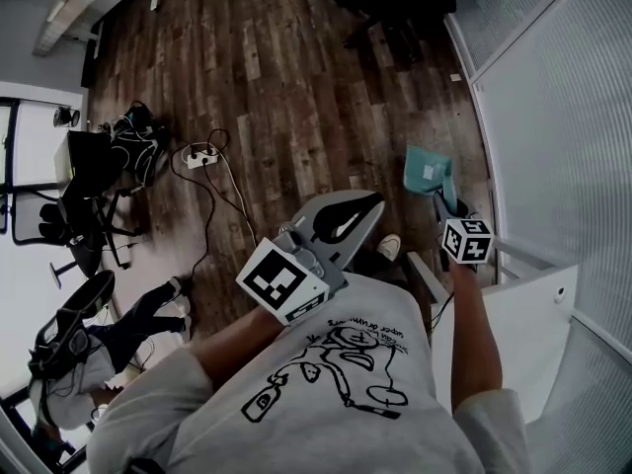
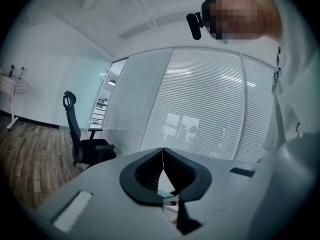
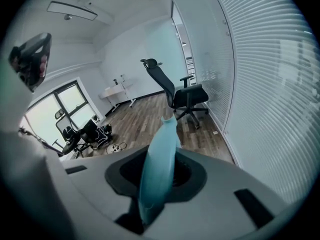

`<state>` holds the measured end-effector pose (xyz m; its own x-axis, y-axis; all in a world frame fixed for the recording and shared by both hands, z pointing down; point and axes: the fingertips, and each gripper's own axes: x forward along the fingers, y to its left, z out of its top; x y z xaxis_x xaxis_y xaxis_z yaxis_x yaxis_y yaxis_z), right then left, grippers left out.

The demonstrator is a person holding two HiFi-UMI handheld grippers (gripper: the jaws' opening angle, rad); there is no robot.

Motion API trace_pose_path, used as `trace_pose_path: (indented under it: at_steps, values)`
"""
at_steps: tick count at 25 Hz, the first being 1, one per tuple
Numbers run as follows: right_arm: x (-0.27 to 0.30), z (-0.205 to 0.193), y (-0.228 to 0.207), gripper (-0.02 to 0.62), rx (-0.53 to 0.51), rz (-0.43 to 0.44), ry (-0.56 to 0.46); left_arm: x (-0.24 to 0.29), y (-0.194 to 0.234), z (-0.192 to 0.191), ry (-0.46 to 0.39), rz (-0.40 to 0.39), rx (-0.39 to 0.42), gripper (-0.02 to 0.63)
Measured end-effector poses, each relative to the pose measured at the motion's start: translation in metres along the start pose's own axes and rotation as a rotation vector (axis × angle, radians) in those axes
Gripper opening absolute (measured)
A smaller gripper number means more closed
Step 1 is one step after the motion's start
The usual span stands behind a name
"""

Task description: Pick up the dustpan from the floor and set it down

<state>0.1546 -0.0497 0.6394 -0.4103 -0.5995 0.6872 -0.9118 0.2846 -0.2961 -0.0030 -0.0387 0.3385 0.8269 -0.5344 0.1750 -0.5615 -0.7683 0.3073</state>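
The teal dustpan (image 1: 427, 171) hangs above the wooden floor near the blind-covered glass wall, its pan end away from me. My right gripper (image 1: 449, 205) is shut on its handle. In the right gripper view the teal dustpan (image 3: 159, 169) runs up between the dark pads and hides the gap of my right gripper (image 3: 160, 176). My left gripper (image 1: 348, 217) sits in front of my chest, held about level, jaws shut and empty. In its own view the left gripper (image 2: 162, 159) has its tips meeting, with nothing between them.
A black office chair (image 3: 182, 91) stands by the glass wall (image 1: 553, 126). A power strip with cables (image 1: 201, 156) and dark bags (image 1: 133, 146) lie on the floor at left. A white ledge (image 1: 513, 329) is at my right side. My shoe (image 1: 388, 248) is below the dustpan.
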Motion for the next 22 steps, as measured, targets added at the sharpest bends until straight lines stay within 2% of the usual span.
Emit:
trace_pose_path:
  at_steps: [22]
  values:
    - [-0.099,0.107,0.041,0.061,-0.07,0.021,-0.123,0.025,0.001,0.031,-0.048,-0.017,0.053,0.002]
